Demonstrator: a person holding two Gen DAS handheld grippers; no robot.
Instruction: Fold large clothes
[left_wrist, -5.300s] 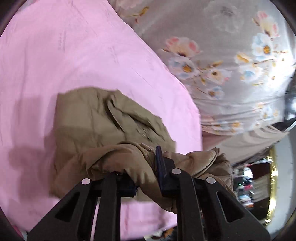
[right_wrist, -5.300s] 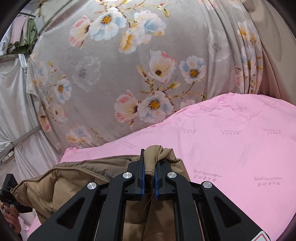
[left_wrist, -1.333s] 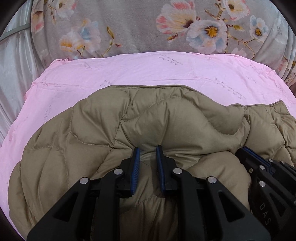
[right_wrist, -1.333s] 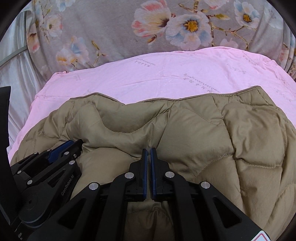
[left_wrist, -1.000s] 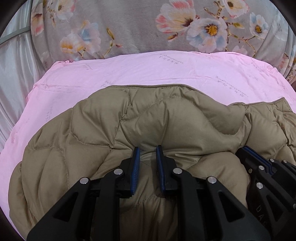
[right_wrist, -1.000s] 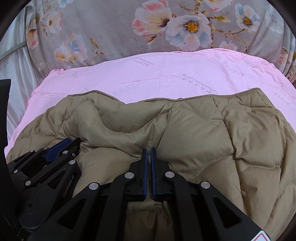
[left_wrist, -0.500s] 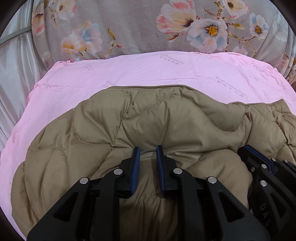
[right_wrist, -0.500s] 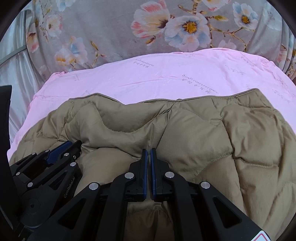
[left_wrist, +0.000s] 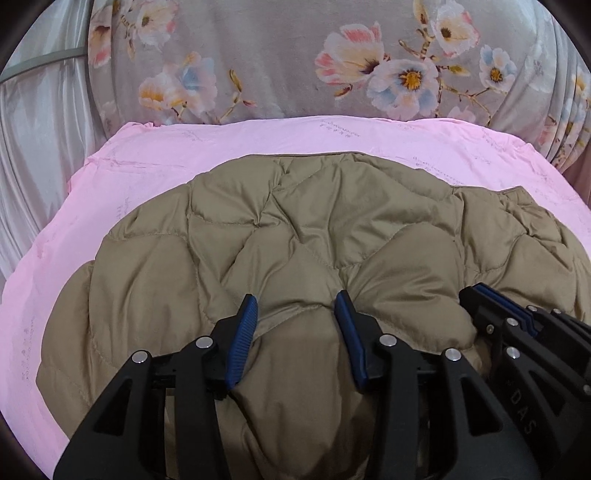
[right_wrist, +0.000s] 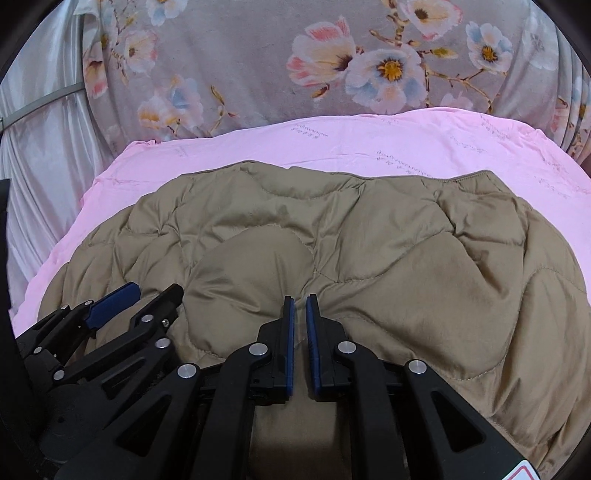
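On the near edge of the tan quilted jacket (left_wrist: 332, 236), the left gripper (left_wrist: 297, 314) has just been opening: its blue pads (left_wrist: 242, 332) now stand wide, where half a second ago they pinched a ridge of fabric; the cloth lies slack between them, pressed by neither. Just beside it, toward the jacket's right half, the right gripper (right_wrist: 299, 317) has parted its jaws only a sliver; a narrow gap shows between its pads (right_wrist: 290, 332), and I cannot tell whether a thin fold is caught there. The jacket, bunched up under the grippers a second ago, now lies spread and flatter over the pink sheet (left_wrist: 258, 140), its far hem short of the flowered blanket (left_wrist: 295, 59) behind. To my eye this fold has been laid down and is being let go. Both grippers slant downward at the jacket, side by side, close enough that each shows in the other's view, over the near edge.
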